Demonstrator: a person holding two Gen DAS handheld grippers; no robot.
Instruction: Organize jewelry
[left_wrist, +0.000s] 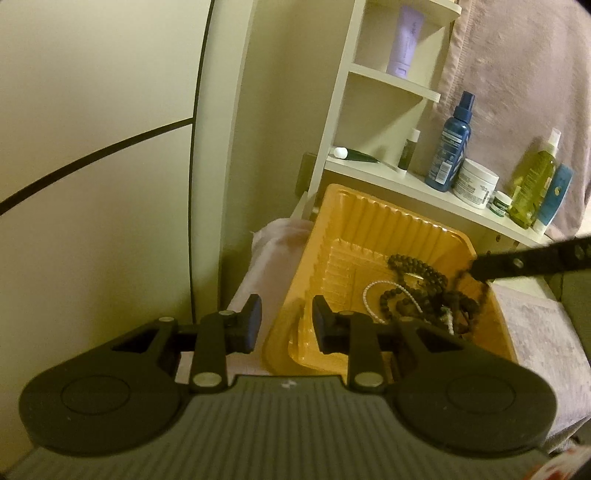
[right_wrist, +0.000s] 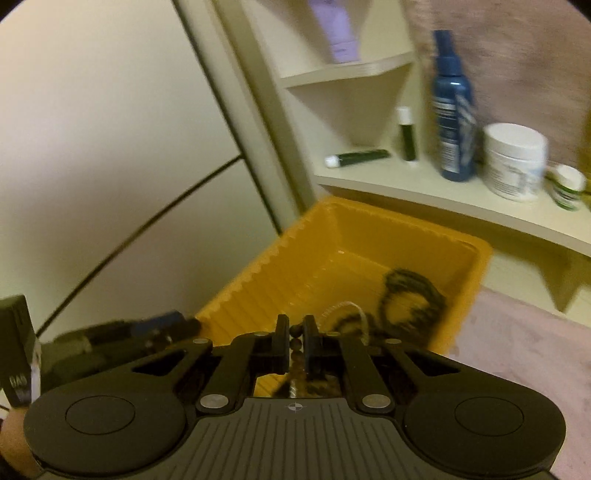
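A ribbed yellow tray (left_wrist: 369, 221) rests on a pinkish cloth below a shelf. Inside it lie tangled dark bead strands (left_wrist: 417, 273) and a thin white pearl strand (left_wrist: 384, 291). My left gripper (left_wrist: 286, 323) straddles the tray's near left wall, one finger outside and one inside, with a small gap beside the outer pad. My right gripper (right_wrist: 295, 332) is shut on a dark bead strand, and the beads show between its pads. It hangs over the tray (right_wrist: 332, 236) above the remaining beads (right_wrist: 406, 295). In the left wrist view, the right gripper (left_wrist: 476, 271) reaches in from the right with beads dangling from its tip.
A cream shelf unit stands right behind the tray, holding a blue spray bottle (left_wrist: 448, 147), a white jar (left_wrist: 474, 182), a yellow-green bottle (left_wrist: 533, 181) and a lavender tube (left_wrist: 404, 40). A cream cabinet panel (left_wrist: 92, 147) walls the left. Pinkish cloth (left_wrist: 535, 332) covers the surface on the right.
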